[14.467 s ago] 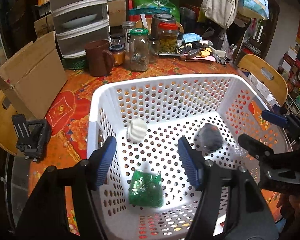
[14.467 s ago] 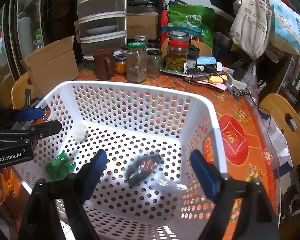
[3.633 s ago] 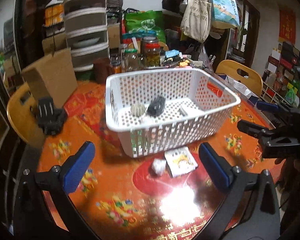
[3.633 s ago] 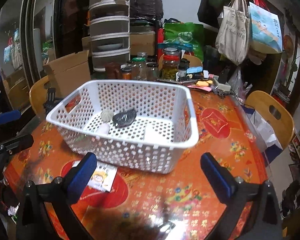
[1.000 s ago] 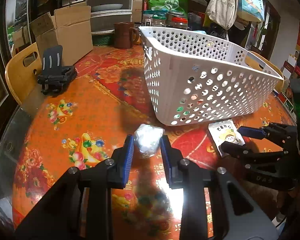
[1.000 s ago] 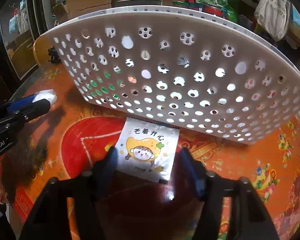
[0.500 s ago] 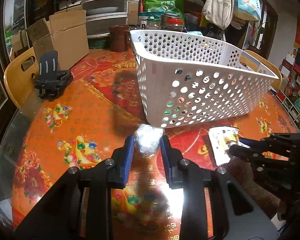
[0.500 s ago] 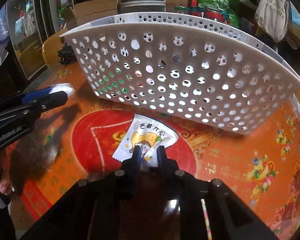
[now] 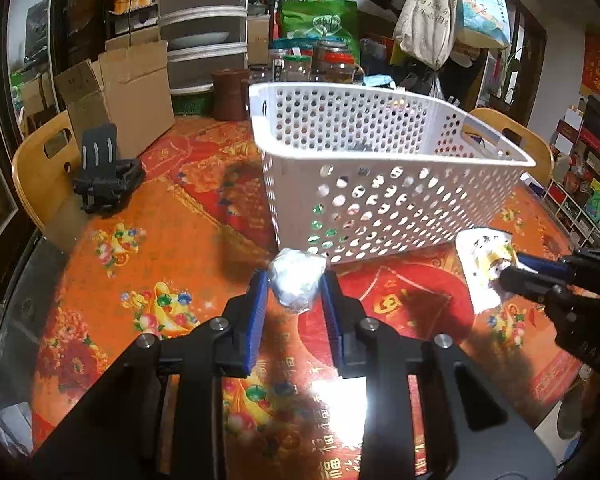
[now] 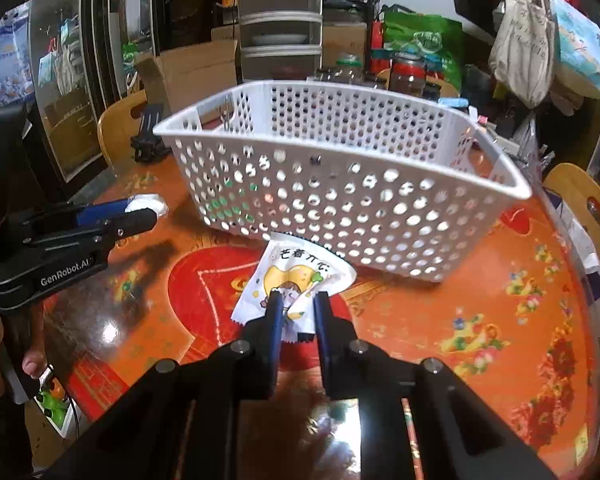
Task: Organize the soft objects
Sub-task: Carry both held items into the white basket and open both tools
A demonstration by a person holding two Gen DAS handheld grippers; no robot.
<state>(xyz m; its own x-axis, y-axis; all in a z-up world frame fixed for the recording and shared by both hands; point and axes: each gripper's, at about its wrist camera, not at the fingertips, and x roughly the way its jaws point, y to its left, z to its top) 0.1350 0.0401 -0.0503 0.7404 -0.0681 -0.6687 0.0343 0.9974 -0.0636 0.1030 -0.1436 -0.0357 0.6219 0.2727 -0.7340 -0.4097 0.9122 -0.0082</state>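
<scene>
Left gripper [image 9: 296,288] clamps crinkly white ball [image 9: 298,284]; right gripper [image 10: 296,306] pinches glossy sachet [image 10: 294,280], near perforated plastic basket [image 10: 340,196].

"GenRobot.AI" is printed in white on the left gripper [image 10: 142,210] body, at the right-wrist frame's left edge.

two matte black plastic grippers, chunky angular bodies. left gripper [image 9: 296,292] with blue rubbery pads [image 9: 257,312] lining the inner faces of black fingers, round silver screws on the top of each finger arm. right gripper [image 10: 296,304] same build, same blue pads [image 10: 275,320], same silver screws. white "GenRobot.AI" lettering along the side of the left one, seen from the right wrist view. bare-skinned hand [image 10: 4,356] at the handle, fingernails visible.
</scene>
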